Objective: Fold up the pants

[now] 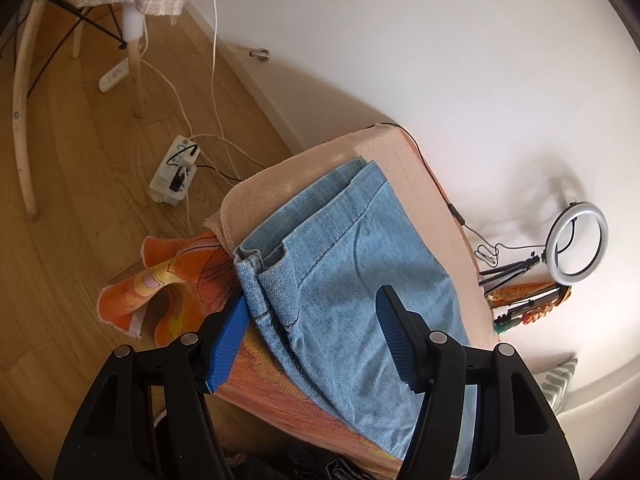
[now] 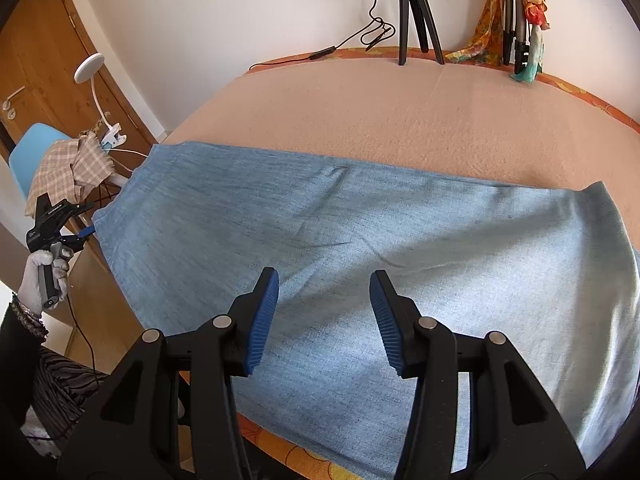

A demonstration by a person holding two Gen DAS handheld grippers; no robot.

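I hold both grippers over the pants point(image 2: 360, 240), pale blue denim spread lengthwise across the peach cloth point(image 2: 400, 112) on the table, one end hanging at the table's left edge. By my reading this is the approach before a fold: the pants already look doubled leg on leg, and nothing is gripped yet.

My left gripper point(image 1: 312, 340) sits at that overhanging end, jaws wide, one blue pad beside the bunched hem and the other above the flat denim. In the right wrist view the same tool appears at the far left, in my gloved hand point(image 2: 44, 276), level with the table edge.

My right gripper point(image 2: 324, 316) hovers over the middle of the near edge, jaws likewise apart, pointing across the table toward the tripod point(image 2: 416, 8) at the wall.

The next move, I judge, calls for each claw to pinch both layers cleanly before lifting one end over the other.
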